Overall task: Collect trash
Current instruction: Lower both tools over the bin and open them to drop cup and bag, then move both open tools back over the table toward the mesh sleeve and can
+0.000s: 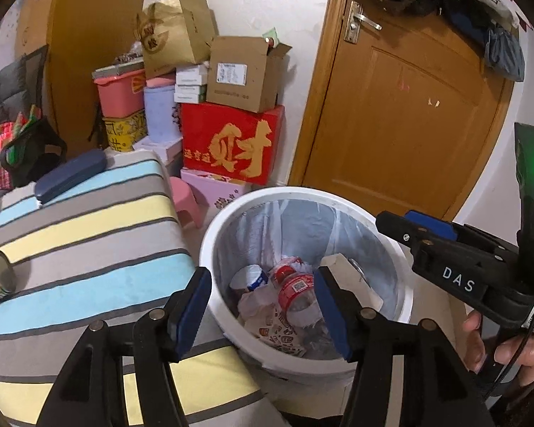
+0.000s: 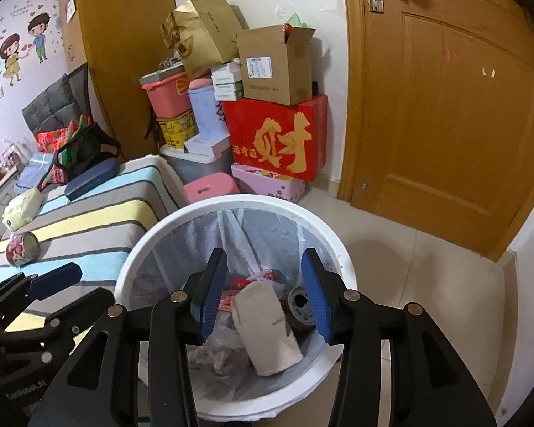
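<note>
White round bin [image 2: 338, 249] at lower centre, both claws spread wide and empty above it
Thin plastic liner holds a crumpled bottle [image 1: 297, 293], paper cup [image 2: 267, 331], tin; left gripper [image 1: 263, 316], right gripper [image 2: 263, 295]; striped cloth left

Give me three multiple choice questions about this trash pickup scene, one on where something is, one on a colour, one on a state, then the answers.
1. Where is the open tin can?
A. In the bin
B. On the striped bed cover
C. On the floor by the door

2. What colour is the bin?
A. White
B. Red
C. Green

3. What is the right claw doing?
A. Shut on a bottle
B. Shut on a paper cup
C. Open, holding nothing

Answers:
1 B: it lies on its side on the striped bed cover.
2 A: its rim and wall are white.
3 C: its jaws stand apart above the bin, nothing between them.
</note>
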A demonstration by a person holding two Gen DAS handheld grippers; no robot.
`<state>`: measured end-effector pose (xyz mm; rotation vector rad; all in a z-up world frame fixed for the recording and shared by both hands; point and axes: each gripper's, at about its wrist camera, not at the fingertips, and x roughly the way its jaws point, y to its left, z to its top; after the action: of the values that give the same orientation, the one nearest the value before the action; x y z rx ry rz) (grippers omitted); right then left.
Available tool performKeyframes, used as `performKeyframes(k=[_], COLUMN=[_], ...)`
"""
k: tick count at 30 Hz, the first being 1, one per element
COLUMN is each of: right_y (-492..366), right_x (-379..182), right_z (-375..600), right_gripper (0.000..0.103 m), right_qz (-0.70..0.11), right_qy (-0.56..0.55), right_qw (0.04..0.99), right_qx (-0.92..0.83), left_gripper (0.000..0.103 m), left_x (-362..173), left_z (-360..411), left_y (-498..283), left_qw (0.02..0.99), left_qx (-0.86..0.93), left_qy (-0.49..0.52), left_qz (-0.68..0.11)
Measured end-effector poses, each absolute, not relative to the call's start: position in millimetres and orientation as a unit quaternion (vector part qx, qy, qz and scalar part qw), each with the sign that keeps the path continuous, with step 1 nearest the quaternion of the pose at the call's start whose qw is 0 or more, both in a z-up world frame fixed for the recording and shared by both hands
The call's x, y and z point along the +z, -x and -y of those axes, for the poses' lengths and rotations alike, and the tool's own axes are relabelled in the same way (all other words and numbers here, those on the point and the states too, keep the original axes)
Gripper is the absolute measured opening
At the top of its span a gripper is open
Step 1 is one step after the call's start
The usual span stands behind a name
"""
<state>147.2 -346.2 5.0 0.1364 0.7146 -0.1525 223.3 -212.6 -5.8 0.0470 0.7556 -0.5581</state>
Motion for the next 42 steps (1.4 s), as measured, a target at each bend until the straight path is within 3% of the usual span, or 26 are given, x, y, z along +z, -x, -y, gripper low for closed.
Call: performKeyframes(k=[17,42], right_y=[-138.5,-154.3], right_x=[11.6,11.8], right_z=[304.9,195.8], right_gripper=[0.045,0.049], right_qz=[-0.335,-0.338], right_qy=[-0.060,-0.033], right_qw=[0.940,0.939], right_qx=[-0.036,0.061], left_gripper=[0.060,0.060], left_x=[14.1,18.1], left_z=[135.3,-57.4], left_y=[-199.3,-177.9], left_qw=[0.917,0.941], left_qx=[-0.211,-0.063], left_qy=[0.016,0.095], left_qz=[-0.338,-0.318])
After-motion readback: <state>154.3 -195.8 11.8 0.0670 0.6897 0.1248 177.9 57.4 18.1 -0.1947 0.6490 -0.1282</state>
